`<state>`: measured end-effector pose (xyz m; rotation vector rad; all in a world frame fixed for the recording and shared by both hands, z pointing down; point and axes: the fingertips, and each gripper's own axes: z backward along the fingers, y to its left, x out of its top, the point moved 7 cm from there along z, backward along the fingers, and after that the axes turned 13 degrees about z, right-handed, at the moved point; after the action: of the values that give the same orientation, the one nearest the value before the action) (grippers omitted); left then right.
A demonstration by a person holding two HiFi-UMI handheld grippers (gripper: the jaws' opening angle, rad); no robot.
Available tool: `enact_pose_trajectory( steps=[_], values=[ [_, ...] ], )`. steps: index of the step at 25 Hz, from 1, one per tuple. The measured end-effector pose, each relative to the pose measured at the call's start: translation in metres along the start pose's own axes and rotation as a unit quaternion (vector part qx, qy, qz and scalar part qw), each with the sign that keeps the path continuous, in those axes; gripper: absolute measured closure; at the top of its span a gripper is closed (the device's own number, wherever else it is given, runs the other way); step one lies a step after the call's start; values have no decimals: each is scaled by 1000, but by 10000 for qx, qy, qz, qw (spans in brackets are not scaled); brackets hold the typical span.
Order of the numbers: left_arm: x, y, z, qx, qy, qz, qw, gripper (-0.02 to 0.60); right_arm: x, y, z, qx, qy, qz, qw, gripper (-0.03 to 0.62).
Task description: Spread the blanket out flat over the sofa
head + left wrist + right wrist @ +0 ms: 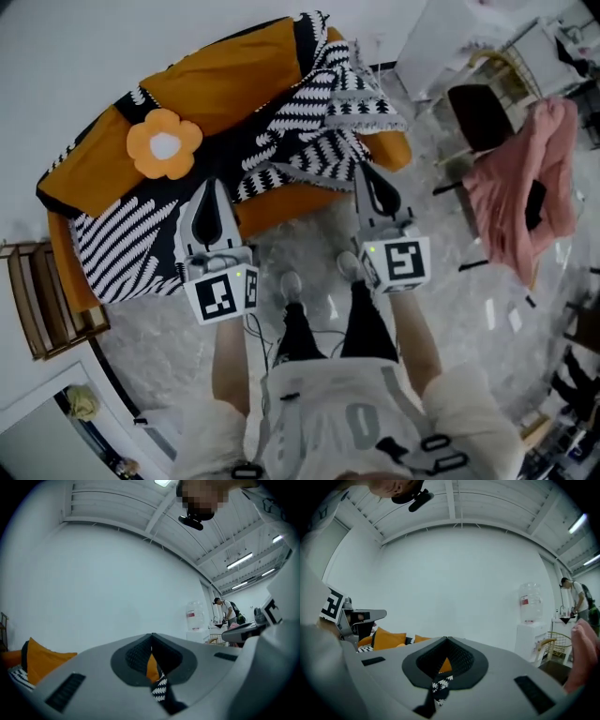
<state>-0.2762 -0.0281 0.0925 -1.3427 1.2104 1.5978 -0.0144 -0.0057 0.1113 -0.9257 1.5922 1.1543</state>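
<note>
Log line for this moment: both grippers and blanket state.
left gripper: shut on blanket | right gripper: shut on blanket | blanket: bunched on sofa, not flat

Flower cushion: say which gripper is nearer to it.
Left. The left gripper is just below and right of the flower cushion; the right gripper is far to its right. Both grip the blanket.

A black-and-white blanket (302, 127) lies bunched over the orange sofa (225, 80). The left tongs (214, 187) and right tongs (364, 172) reach its front edge.
</note>
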Motion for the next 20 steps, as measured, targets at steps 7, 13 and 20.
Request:
enact_pose_trajectory(
  steps=[7,13,20],
  values=[
    [-128,23,-48,-54,156,10,9999,575,-100,21,-89,495,-257,358,9978,588],
    [-241,52,-42,168,185,34,9997,575,-195,68,-116,650,-55,536,9964,588],
    [-310,71,-20,565,478,261,9969,575,-271,101,-116,878,444,799,9919,588]
  ],
)
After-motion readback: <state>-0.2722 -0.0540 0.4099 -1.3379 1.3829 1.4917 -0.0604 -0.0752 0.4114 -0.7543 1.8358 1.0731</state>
